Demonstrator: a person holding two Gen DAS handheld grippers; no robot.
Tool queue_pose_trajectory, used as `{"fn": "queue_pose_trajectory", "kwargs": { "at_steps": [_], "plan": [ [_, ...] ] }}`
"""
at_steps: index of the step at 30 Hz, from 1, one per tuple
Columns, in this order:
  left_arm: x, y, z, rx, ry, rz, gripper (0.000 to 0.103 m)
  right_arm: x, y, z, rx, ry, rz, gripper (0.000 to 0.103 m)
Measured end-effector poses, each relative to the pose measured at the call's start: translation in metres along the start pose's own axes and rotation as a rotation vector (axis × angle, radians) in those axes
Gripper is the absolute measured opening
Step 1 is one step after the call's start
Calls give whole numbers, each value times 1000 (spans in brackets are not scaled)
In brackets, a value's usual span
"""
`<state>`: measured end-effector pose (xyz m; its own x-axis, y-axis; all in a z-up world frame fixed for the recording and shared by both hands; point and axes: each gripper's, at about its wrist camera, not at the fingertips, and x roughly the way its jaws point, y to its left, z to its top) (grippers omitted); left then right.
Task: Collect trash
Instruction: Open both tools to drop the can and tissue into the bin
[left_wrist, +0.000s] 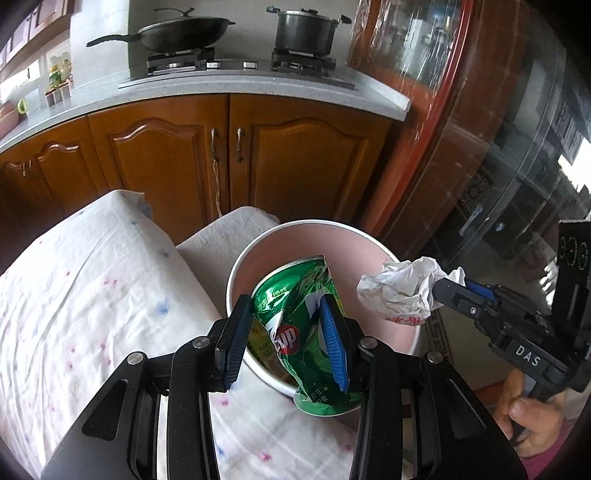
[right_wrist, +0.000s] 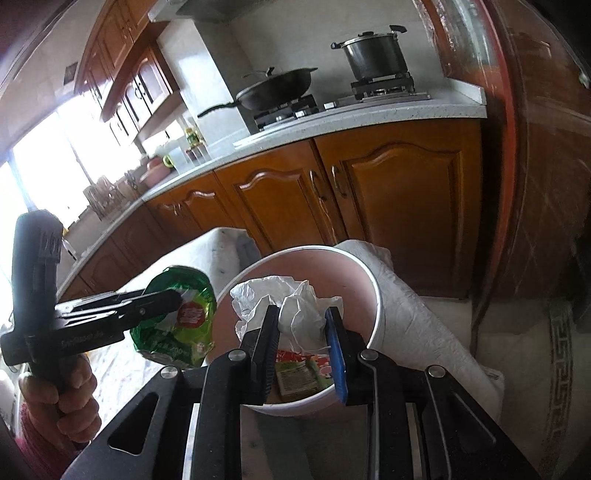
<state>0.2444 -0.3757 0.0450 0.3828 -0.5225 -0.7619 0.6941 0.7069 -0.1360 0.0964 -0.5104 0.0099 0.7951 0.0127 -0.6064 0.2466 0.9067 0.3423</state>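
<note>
My left gripper (left_wrist: 286, 306) is shut on a crushed green soda can (left_wrist: 295, 325) and holds it over the near rim of a pink bin (left_wrist: 295, 240). It also shows in the right wrist view (right_wrist: 177, 299) with the can (right_wrist: 177, 325) left of the bin (right_wrist: 373, 291). My right gripper (right_wrist: 303, 317) is shut on a crumpled white wrapper (right_wrist: 288, 299) above the bin's opening; it shows in the left wrist view (left_wrist: 448, 286) with the wrapper (left_wrist: 402, 288) over the bin's right rim. Green and red packaging (right_wrist: 299, 376) lies inside the bin.
The bin stands at the edge of a table under a white cloth (left_wrist: 92, 295). Wooden kitchen cabinets (left_wrist: 184, 155) stand behind, with a wok (left_wrist: 177, 31) and a pot (left_wrist: 306, 29) on the stove. A dark glass cabinet (left_wrist: 498, 147) is on the right.
</note>
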Motion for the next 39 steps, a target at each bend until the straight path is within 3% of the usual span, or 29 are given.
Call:
{"fn": "queue_pose_trajectory", "kwargs": {
  "at_steps": [12, 19, 22, 31, 36, 39],
  "plan": [
    [32, -3, 6, 4, 69, -1, 37, 28, -3, 5, -37, 89, -31, 26],
    [40, -2, 9, -17, 98, -33, 38, 33, -7, 10, -9, 97, -31, 36],
    [40, -1, 7, -17, 98, -27, 39, 31, -10, 9, 11, 89, -22, 44],
    [27, 8, -4, -43, 84, -13, 41, 25, -16, 4, 55, 76, 4, 45],
    [17, 19, -12, -82, 69, -17, 48, 21, -14, 2, 67, 68, 19, 47],
    [9, 24, -22, -109, 60, -16, 52, 15, -13, -1, 77, 52, 38, 54]
  ]
}}
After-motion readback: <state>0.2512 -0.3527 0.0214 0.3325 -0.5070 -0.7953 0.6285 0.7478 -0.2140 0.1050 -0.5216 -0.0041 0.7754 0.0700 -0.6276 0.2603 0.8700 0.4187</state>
